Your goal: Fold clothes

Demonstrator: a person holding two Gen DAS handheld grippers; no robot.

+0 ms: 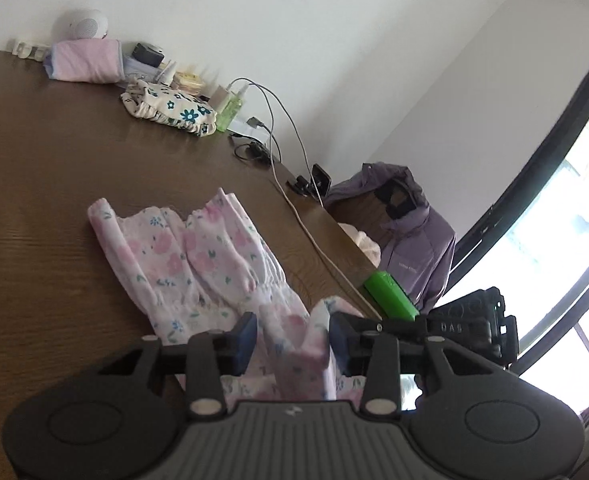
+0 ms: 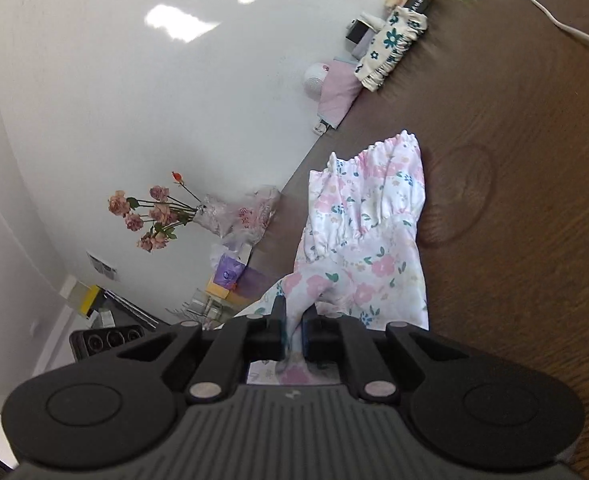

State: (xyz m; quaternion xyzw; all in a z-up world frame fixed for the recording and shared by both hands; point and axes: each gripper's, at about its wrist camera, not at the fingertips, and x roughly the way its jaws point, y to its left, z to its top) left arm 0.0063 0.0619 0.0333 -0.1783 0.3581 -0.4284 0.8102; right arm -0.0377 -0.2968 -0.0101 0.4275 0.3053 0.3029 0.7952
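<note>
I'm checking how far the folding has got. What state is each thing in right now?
Pink floral white garment: partly folded on the brown wooden table, near end lifted.
Left gripper: jaws apart, fabric between them, pads not pressing.
Right gripper: shut on a pinch of the garment.
Cream blue-flowered cloth: folded, lying by the wall.
Plain pink cloth: folded, set aside.
</note>
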